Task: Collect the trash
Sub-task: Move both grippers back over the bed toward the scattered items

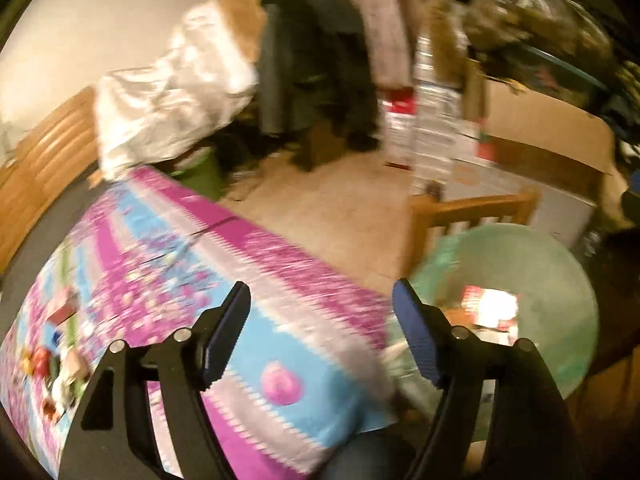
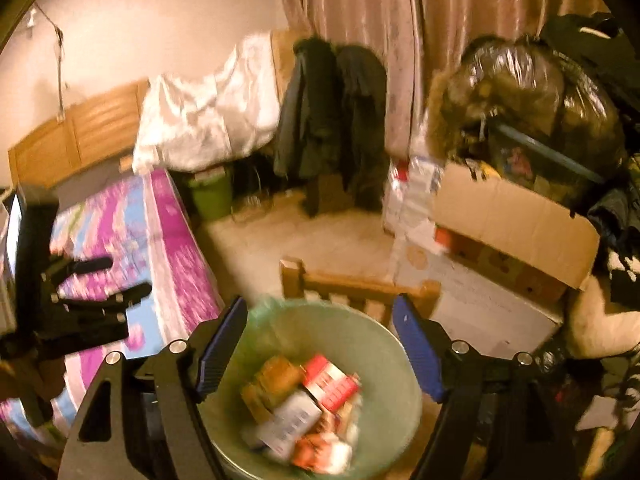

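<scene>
Both views, blurred by motion. The right claw (image 2: 320,344) stands wide open and empty directly above the green-lined bin (image 2: 384,344), whose trash (image 2: 308,412), a heap of red-and-white cartons and wrappers, lies below and between its fingers. The left claw (image 1: 322,332), equally wide open and holding nothing, hovers over the edge of the patterned bed cover (image 1: 168,264), with the bin (image 1: 552,280) just beyond its right finger; small bright items (image 1: 56,360) rest on the cover beyond its left finger, too smeared to identify. Probable hazards: with both claws crowded near the bin, a finger could catch the thin liner or rim and tip the contents onto the floor; the left claw, seen to the left of the right claw (image 2: 100,280), could collide with it; and a grasp attempted at this speed could miss or scatter any light item left on the cover.
</scene>
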{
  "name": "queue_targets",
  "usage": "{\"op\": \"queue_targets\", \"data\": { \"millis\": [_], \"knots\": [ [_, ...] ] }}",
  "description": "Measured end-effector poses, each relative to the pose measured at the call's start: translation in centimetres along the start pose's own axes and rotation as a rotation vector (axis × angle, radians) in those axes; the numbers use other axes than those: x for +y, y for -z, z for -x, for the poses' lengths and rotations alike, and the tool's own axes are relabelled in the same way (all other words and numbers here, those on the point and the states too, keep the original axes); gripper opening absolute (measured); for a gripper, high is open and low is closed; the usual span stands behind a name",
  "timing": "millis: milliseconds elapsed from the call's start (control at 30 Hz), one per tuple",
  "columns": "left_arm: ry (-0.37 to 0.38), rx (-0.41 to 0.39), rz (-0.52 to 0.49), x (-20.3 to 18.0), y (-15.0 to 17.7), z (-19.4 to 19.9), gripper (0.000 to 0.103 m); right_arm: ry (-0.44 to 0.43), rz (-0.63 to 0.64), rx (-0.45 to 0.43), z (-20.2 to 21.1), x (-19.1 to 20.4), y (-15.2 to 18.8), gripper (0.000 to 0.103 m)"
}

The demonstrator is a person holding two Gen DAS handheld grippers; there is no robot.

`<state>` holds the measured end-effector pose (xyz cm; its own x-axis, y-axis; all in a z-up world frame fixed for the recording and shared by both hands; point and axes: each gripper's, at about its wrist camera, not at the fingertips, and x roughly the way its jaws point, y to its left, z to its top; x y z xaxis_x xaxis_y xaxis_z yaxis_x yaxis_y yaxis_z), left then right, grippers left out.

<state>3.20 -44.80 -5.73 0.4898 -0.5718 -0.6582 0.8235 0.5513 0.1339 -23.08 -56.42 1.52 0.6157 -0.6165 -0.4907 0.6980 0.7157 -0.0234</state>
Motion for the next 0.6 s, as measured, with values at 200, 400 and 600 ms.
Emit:
{"op": "queue_targets", "data": {
  "millis": [200, 400, 600],
  "knots": [
    [-0.143, 0.007, 0.099, 6.6, 4.0, 1.4, 0.074, -0.073, 0.01, -0.062, -0.5, 5.4, -0.2, 0.081],
    [-0.265, 0.056, 0.225, 13.5, 9.1, 3.6, 0.076, -0.181, 0.079, -0.001, -2.4, 12.3, 0.5, 0.081],
    [-0.352, 0.106, 0.373, 19.6, 15.0, 6.4, 0.077, -0.293, 0.175, 0.067, -4.0, 20.3, 1.5, 0.081]
  ]
}}
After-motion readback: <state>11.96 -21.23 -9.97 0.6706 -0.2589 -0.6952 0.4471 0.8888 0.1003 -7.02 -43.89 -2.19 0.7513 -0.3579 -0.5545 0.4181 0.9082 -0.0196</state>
